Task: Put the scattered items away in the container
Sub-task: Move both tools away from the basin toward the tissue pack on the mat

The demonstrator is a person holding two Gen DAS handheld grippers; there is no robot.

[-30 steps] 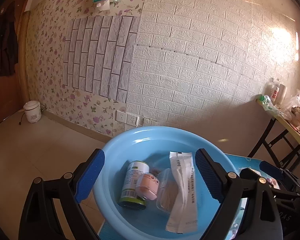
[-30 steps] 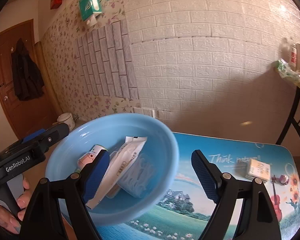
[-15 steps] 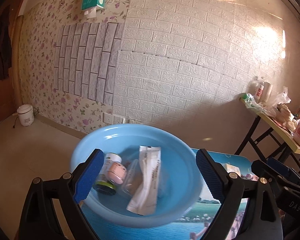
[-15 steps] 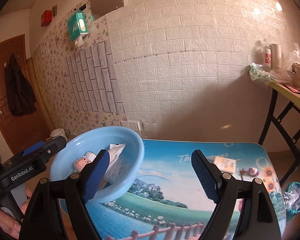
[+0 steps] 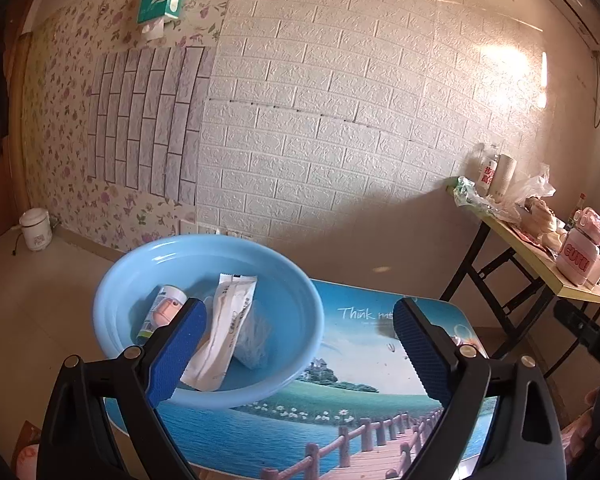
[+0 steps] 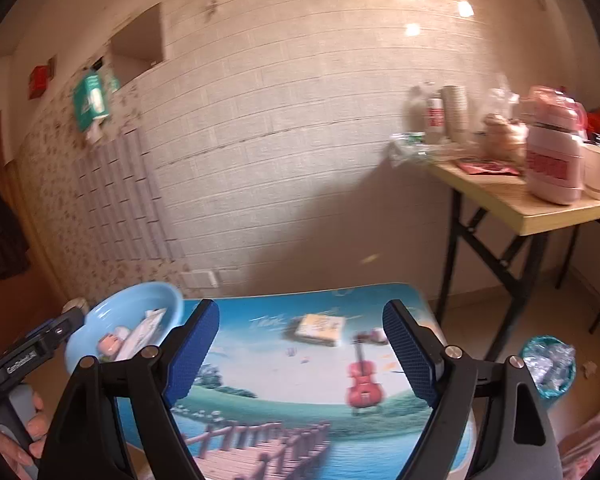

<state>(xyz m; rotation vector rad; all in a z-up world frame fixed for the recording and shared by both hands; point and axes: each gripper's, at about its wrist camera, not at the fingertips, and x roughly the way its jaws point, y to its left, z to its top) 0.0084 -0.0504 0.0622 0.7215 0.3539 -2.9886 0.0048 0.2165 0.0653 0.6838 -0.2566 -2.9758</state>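
Observation:
A light blue basin point(image 5: 292, 292) stands on the left end of a small table with a printed landscape top point(image 5: 360, 400). Inside lie a white sachet point(image 5: 228, 320), a green-based can point(image 5: 160, 312) and a clear bag point(image 5: 256, 340). My left gripper point(image 5: 300, 356) is open and empty, above the table just right of the basin. My right gripper point(image 6: 300, 348) is open and empty over the table middle. Beyond it lie a small yellow-white box point(image 6: 320, 328) and a small pink item point(image 6: 374, 335). The basin also shows in the right wrist view point(image 6: 164, 300).
A folding table point(image 6: 540, 204) with bottles, cups and a pink container stands at the right. A bin with a blue bag point(image 6: 550, 364) sits on the floor beside the small table. A white rice cooker point(image 5: 36, 228) stands by the wall.
Both grippers have pulled back and up from the basin. The right gripper has swung right, so the box and pink item now sit between its fingers in view. Both stay open.

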